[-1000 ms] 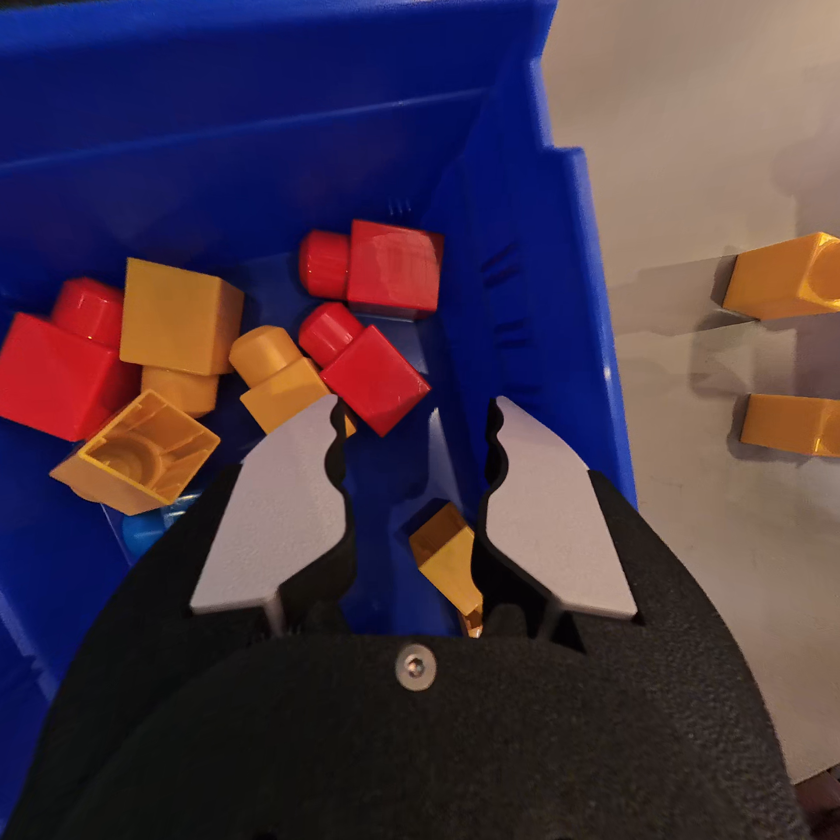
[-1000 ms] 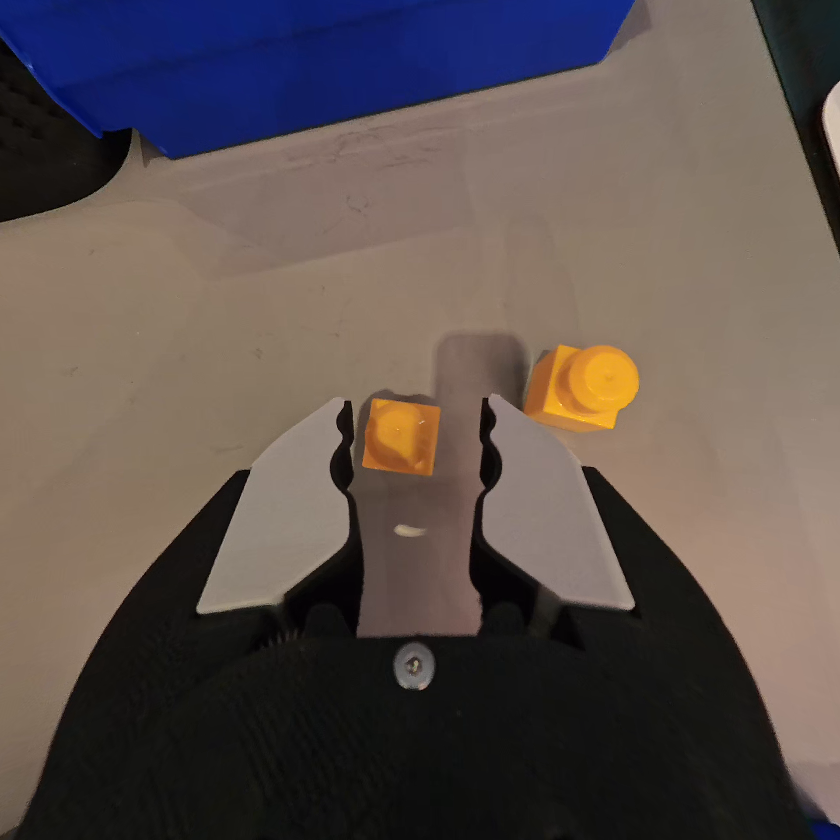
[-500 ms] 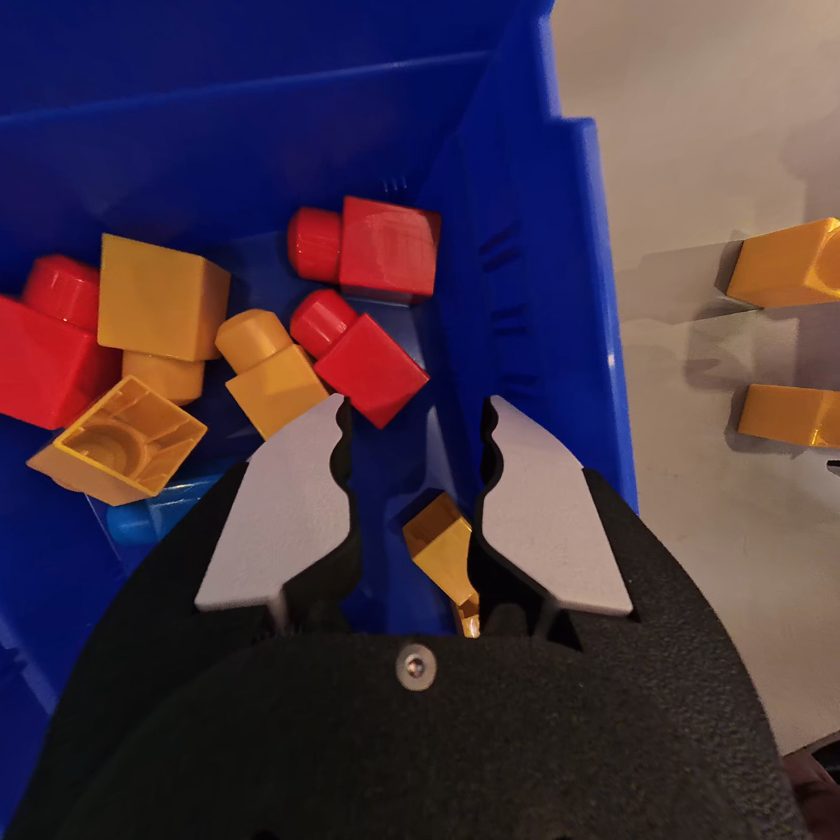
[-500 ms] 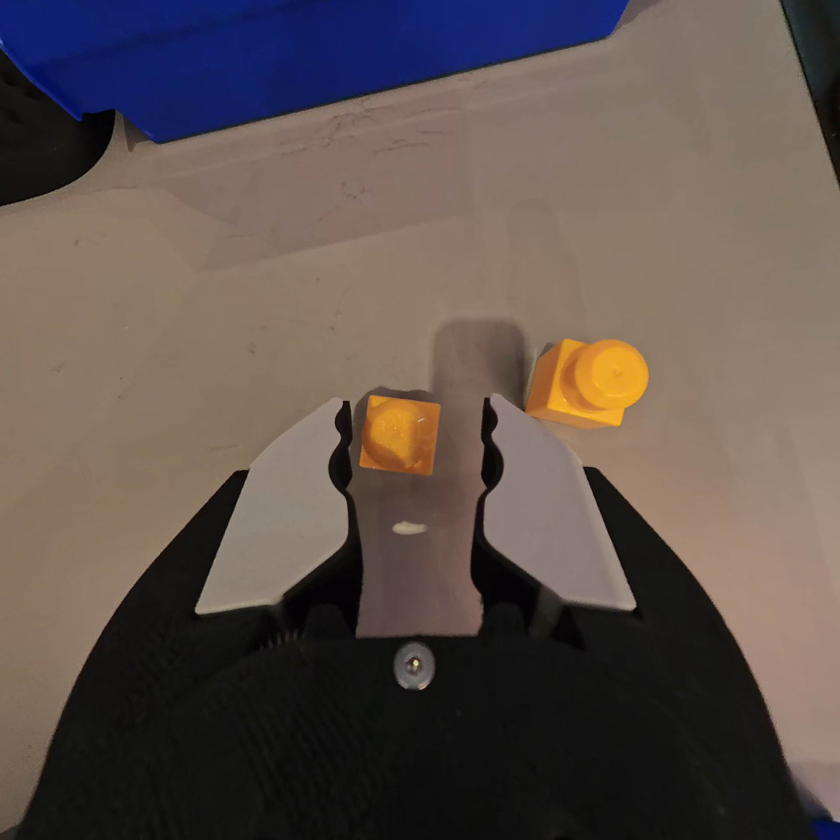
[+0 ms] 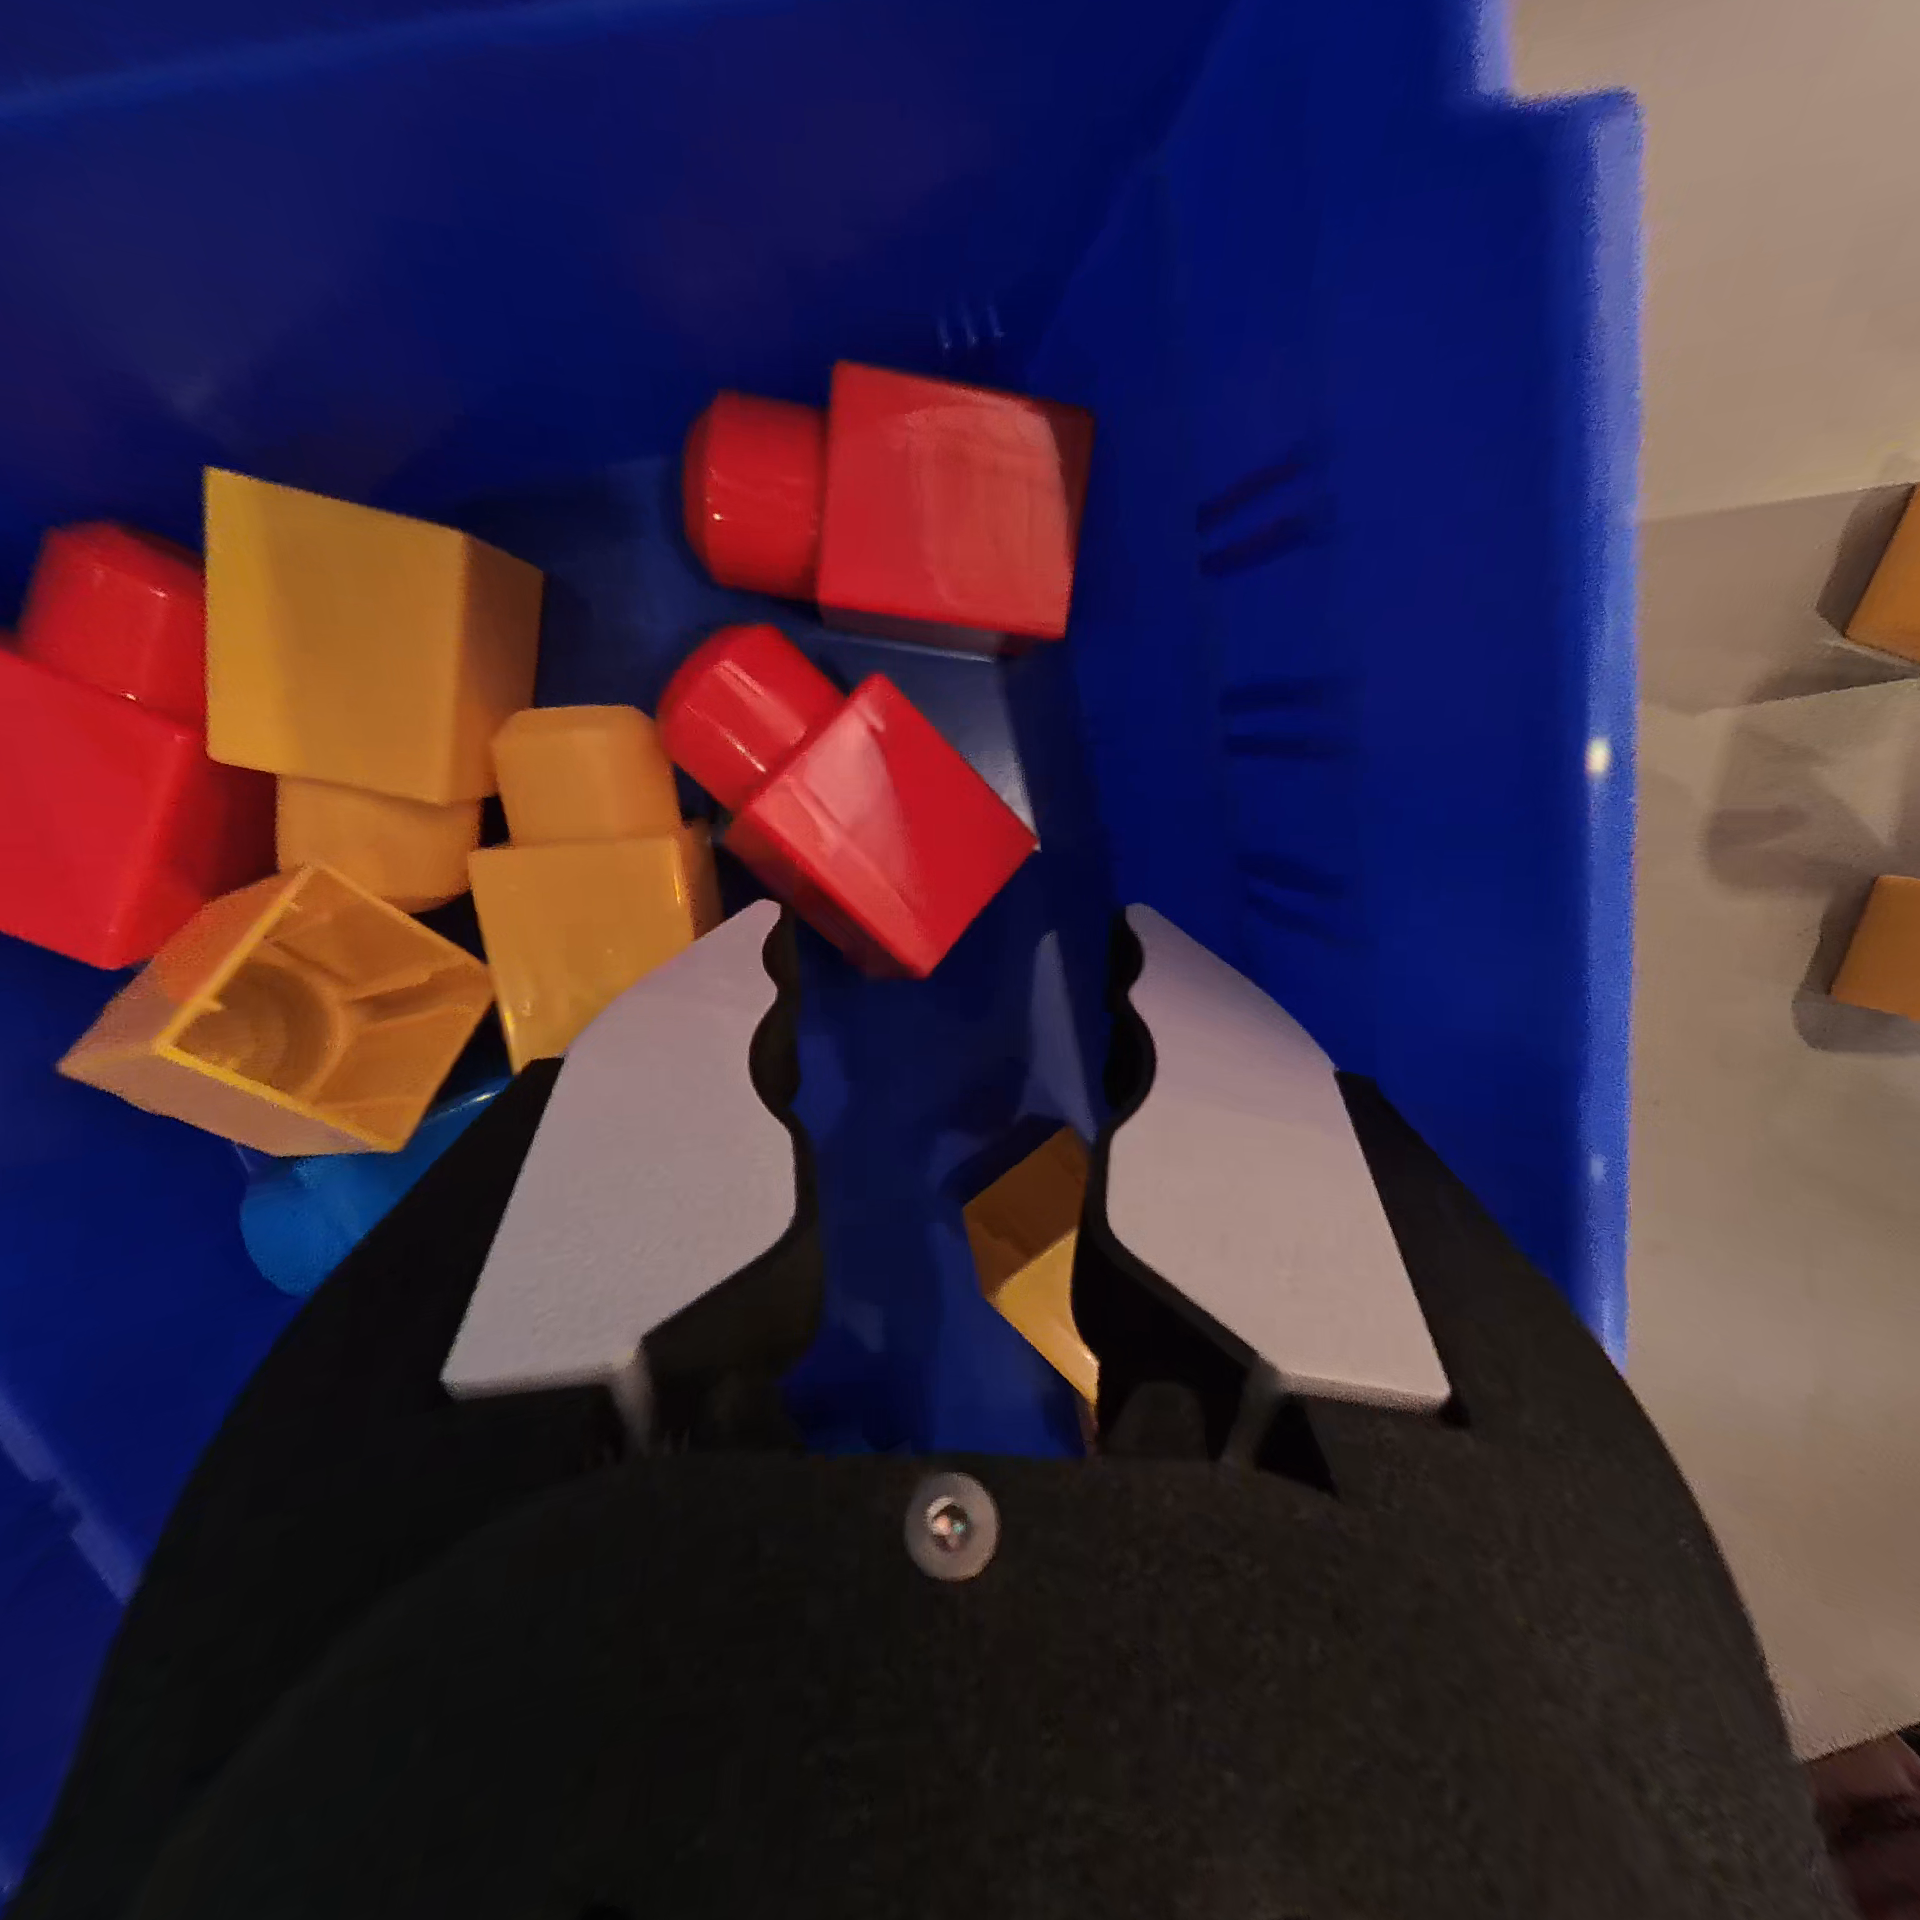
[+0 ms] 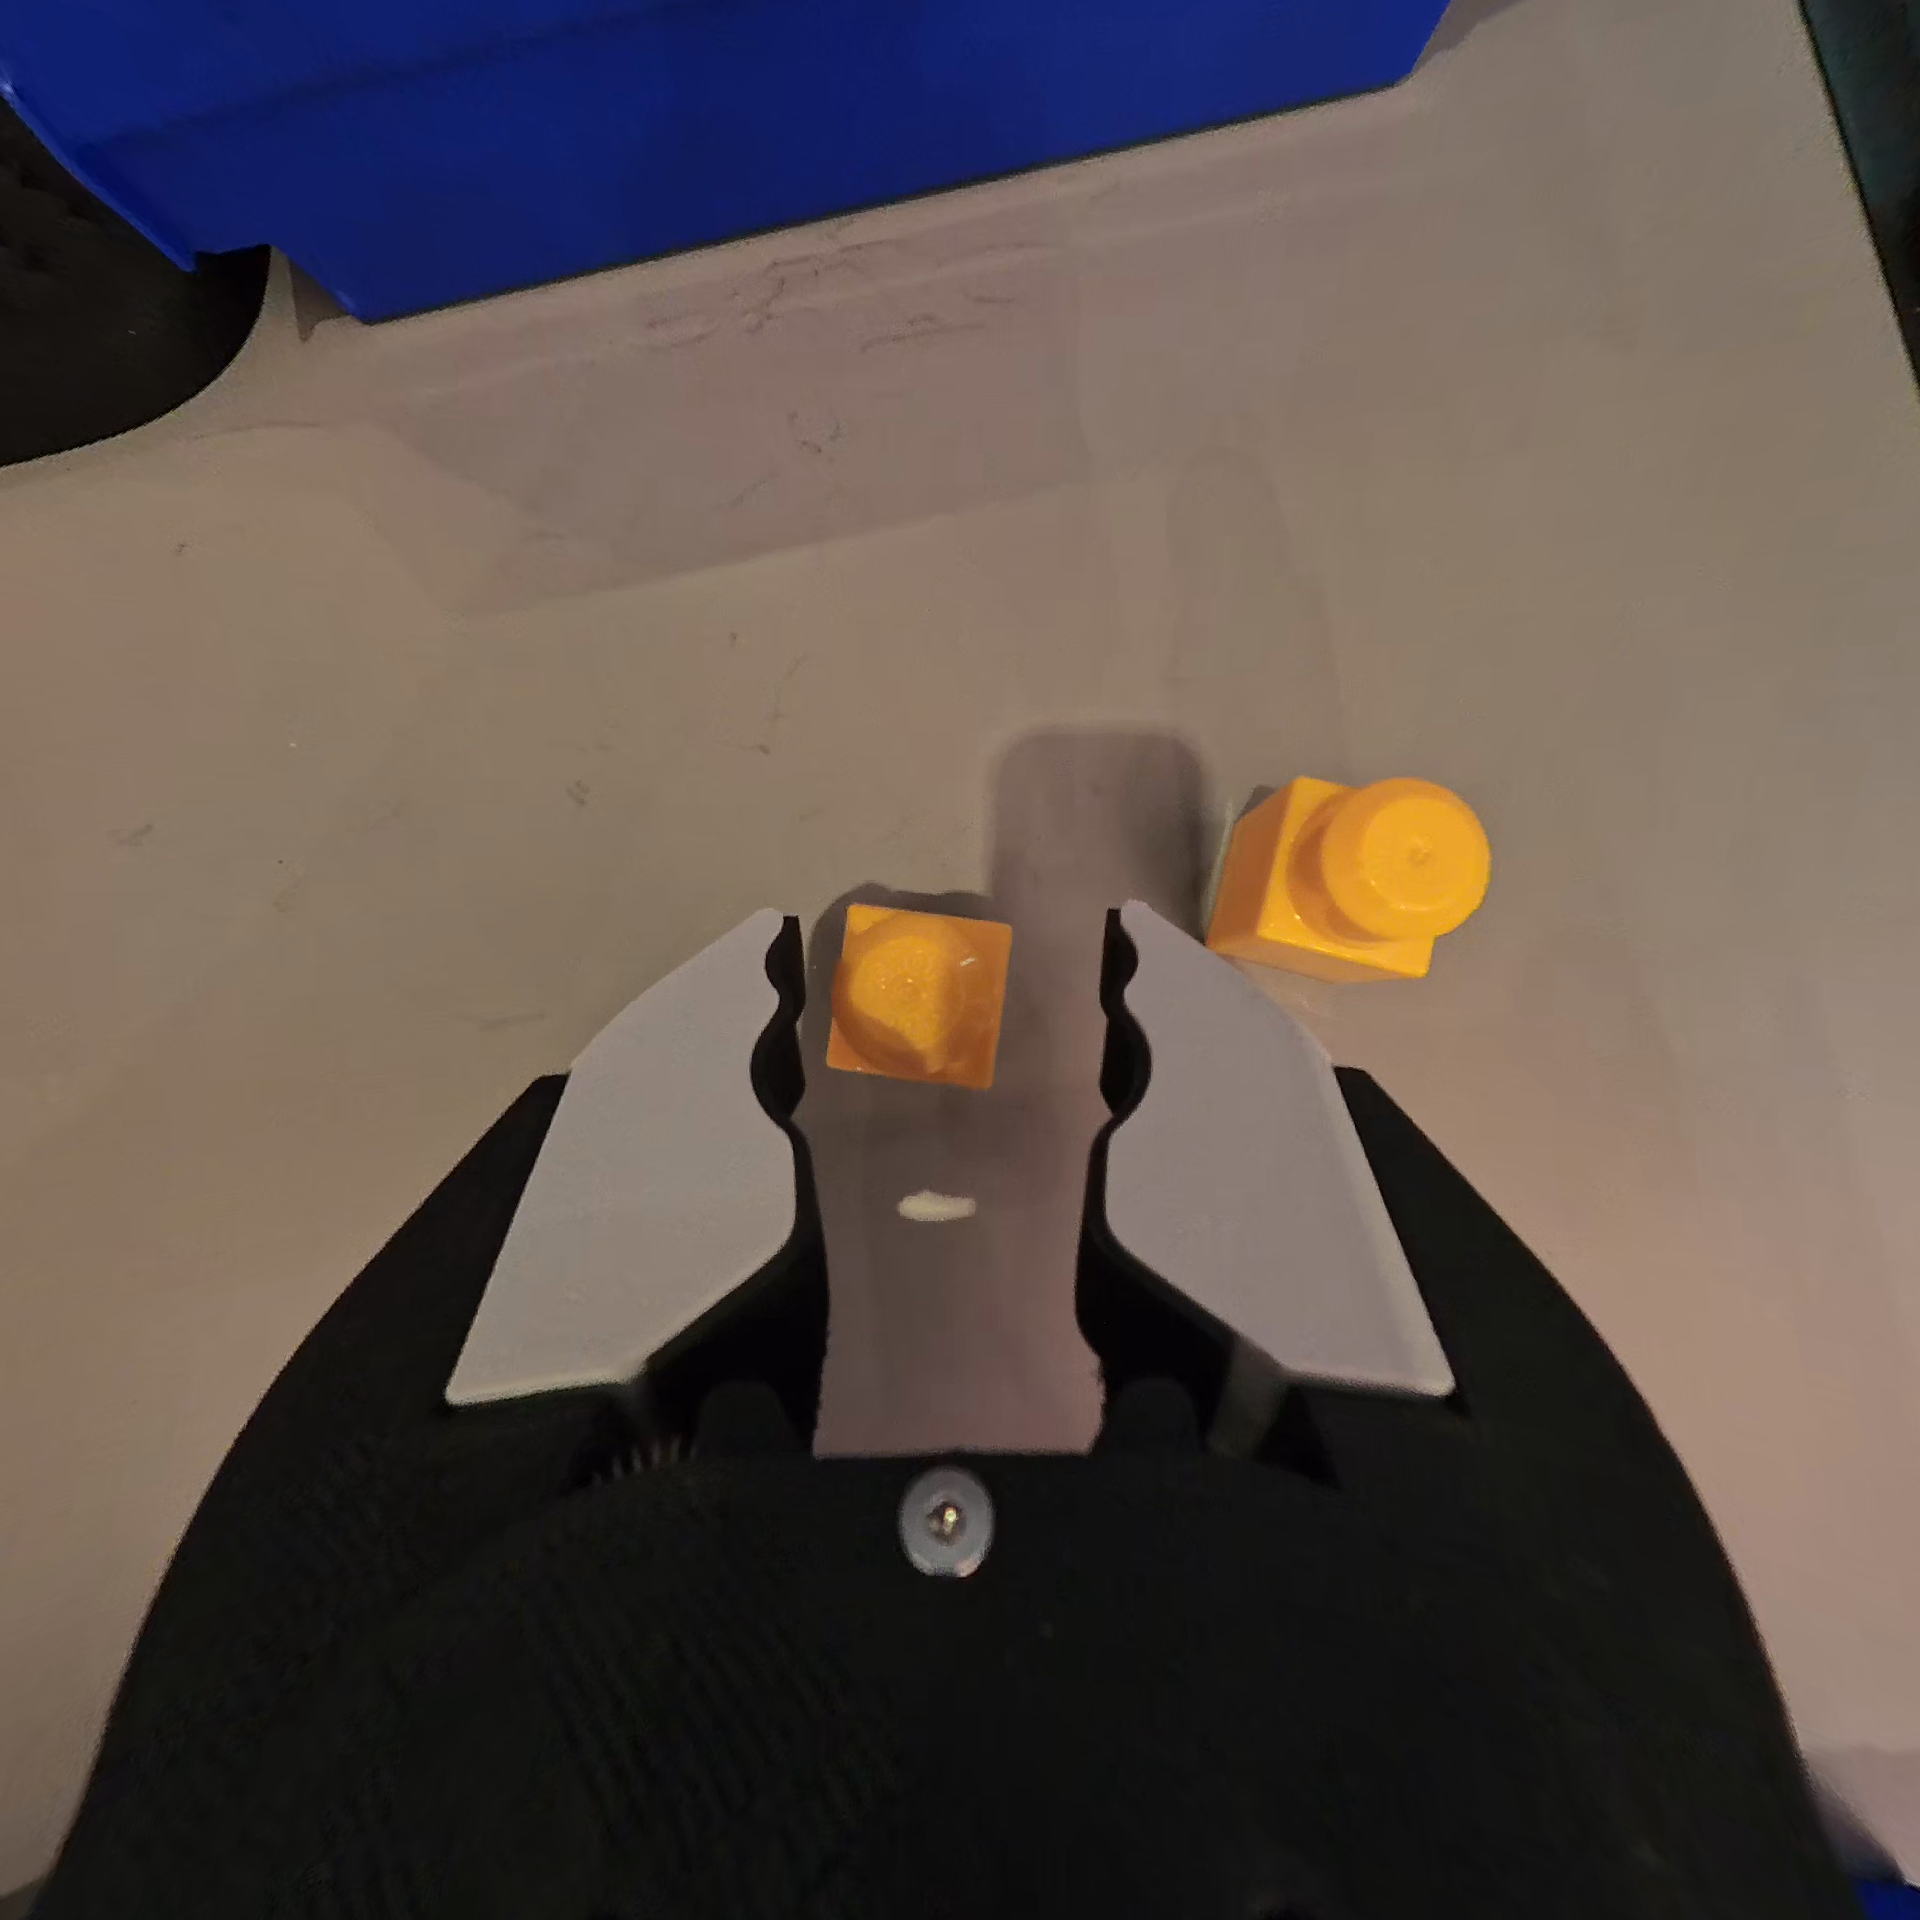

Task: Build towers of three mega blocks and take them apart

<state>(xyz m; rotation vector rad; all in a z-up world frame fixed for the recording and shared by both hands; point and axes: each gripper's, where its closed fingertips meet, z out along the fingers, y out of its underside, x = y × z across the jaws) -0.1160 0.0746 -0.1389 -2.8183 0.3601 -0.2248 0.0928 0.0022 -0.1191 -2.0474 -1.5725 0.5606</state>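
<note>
While its jaws stand apart with nothing pressed between them, the left gripper (image 5: pixel 951 940) reaches into a blue bin (image 5: pixel 1351 520) of loose mega blocks, its tips just short of a tilted red block (image 5: pixel 883 831). A second red block (image 5: pixel 935 499) lies beyond it, a third (image 5: pixel 94 790) at the far left, with yellow blocks (image 5: pixel 364 634) heaped between and one hollow-side-up yellow block (image 5: pixel 281 1018) in front. A small yellow piece (image 5: pixel 1039 1247) lies in the bin just beside the right finger. Out on the grey table (image 6: pixel 416 831), the right gripper (image 6: pixel 951 940) hovers, also spread wide, above an upright yellow block (image 6: pixel 920 997) seen between its fingertips and nearer the left one, untouched by either pad. Another yellow block (image 6: pixel 1351 883) stands just to the right.
</note>
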